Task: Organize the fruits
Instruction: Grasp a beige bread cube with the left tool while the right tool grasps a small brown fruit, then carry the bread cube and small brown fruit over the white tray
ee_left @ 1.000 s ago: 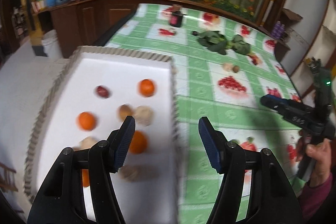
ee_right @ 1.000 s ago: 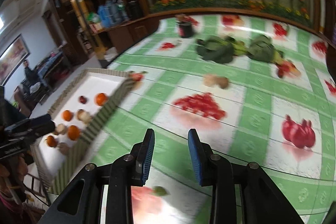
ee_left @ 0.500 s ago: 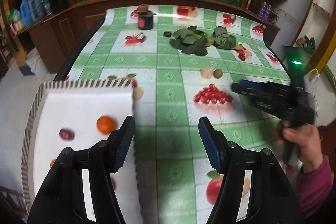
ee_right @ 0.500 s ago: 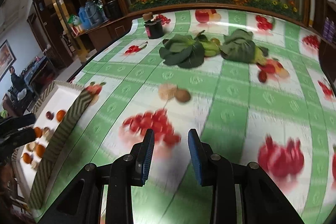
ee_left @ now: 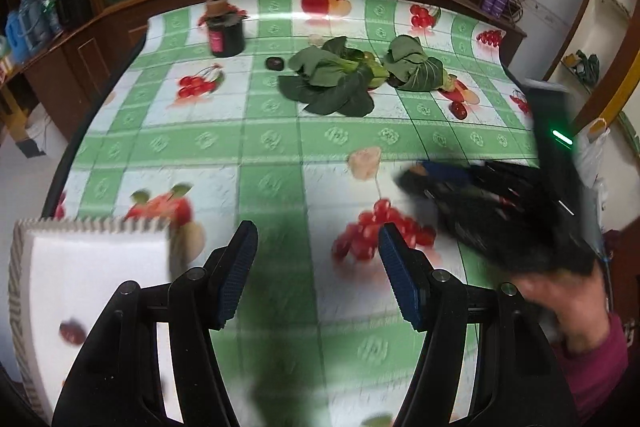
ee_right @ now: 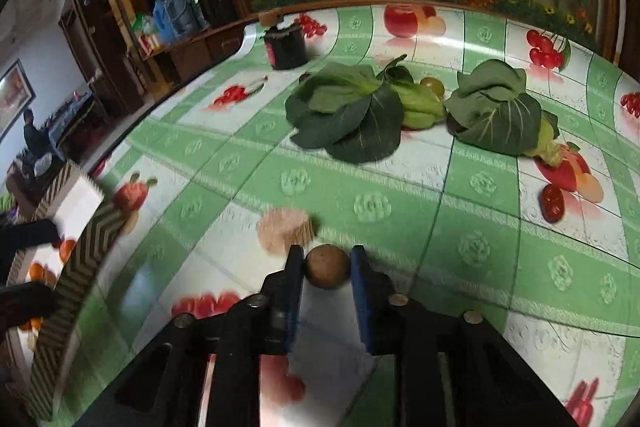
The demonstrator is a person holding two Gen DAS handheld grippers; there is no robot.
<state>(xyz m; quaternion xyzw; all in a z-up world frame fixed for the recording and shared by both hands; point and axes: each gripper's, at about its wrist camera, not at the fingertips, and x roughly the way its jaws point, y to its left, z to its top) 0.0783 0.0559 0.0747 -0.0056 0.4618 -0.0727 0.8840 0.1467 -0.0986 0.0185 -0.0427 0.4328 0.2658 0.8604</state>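
Your right gripper (ee_right: 327, 269) has its blue pads on both sides of a small round brown fruit (ee_right: 327, 266); the left pad touches it, on the right I see a thin gap, so I cannot tell if the grip is firm. The fruit sits on the green-checked tablecloth (ee_right: 372, 207), just beside a pale pink piece (ee_right: 285, 230). Further out are leafy greens (ee_right: 348, 113), a dark red date (ee_right: 552, 203) on the right & a dark jar (ee_right: 286, 45) at the back. Your left gripper (ee_left: 318, 267) is wide open w/ nothing between the fingers, over the cloth near the white tray (ee_left: 100, 267), which holds a dark red fruit (ee_left: 72, 332).
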